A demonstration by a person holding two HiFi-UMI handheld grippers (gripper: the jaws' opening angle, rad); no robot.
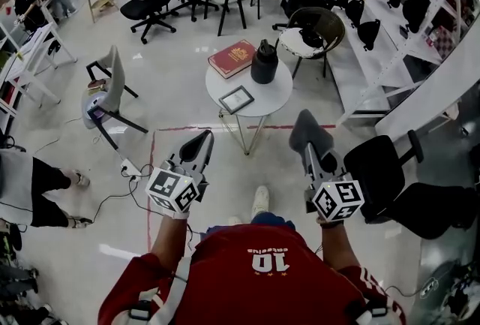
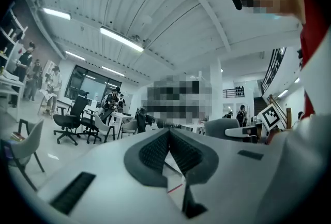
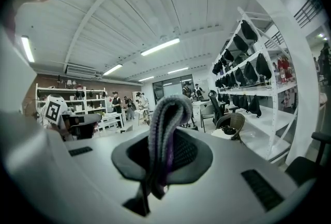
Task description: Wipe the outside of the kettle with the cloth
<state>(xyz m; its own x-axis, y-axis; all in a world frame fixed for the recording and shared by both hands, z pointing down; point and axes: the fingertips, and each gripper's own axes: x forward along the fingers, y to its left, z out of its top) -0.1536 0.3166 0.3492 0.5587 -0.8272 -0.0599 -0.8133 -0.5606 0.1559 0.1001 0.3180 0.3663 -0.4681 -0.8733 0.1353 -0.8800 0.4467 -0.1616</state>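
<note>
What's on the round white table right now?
A black kettle, a red book and a small dark-framed panel sit on the table. The cloth isn't there; the right gripper holds it. Tabletop under those items is covered.

Red jersey [image 1: 225, 282] (white number 10)

Book [image 1: 232, 58] and frame [image 1: 237, 99] hem the kettle [image 1: 264, 61] on its left; its right is free.

Matt black kettle [image 1: 264, 61]; ribbed grey cloth [image 3: 164, 114]; glossy floor [image 1: 172, 91]
</note>
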